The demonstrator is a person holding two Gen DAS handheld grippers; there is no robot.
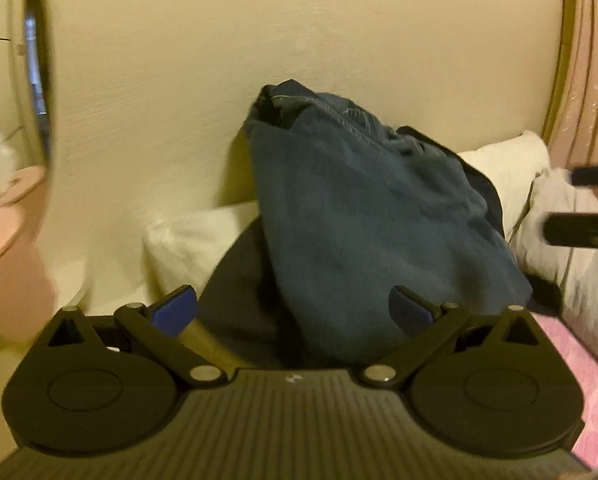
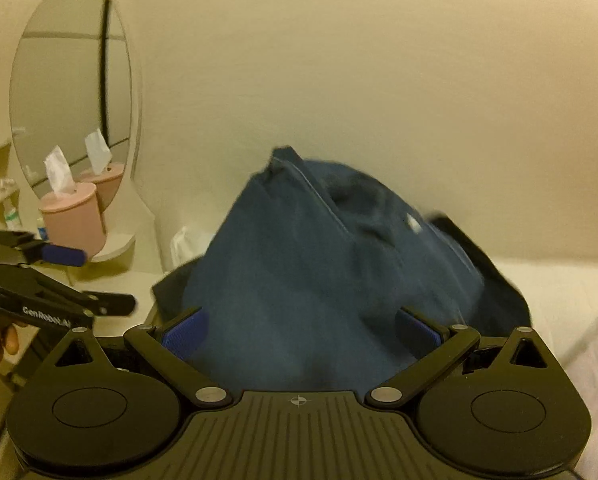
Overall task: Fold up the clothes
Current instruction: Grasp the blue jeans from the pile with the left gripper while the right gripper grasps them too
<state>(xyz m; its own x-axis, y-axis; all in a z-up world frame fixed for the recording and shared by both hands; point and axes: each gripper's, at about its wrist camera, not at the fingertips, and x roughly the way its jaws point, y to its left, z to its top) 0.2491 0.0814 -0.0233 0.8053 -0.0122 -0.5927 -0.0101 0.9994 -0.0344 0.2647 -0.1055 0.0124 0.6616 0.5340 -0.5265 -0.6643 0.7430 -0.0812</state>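
Note:
A dark blue garment (image 1: 363, 216) stands bunched in a heap against the cream wall, with a darker cloth (image 1: 239, 304) under its left side. It also fills the middle of the right wrist view (image 2: 299, 288). My left gripper (image 1: 293, 312) is open, its blue pads either side of the heap's lower edge, holding nothing. My right gripper (image 2: 301, 334) is open too, close in front of the heap. The left gripper shows at the left of the right wrist view (image 2: 71, 280), and the right gripper's fingers (image 1: 587, 204) show at the right edge of the left wrist view.
White pillows (image 1: 507, 172) lie behind the heap on a bed with a pink patterned cover (image 1: 587, 392). An oval mirror (image 2: 75, 120) and a pink tissue holder (image 2: 73, 220) stand on a side table at the left. Pink curtains (image 1: 591, 80) hang at the right.

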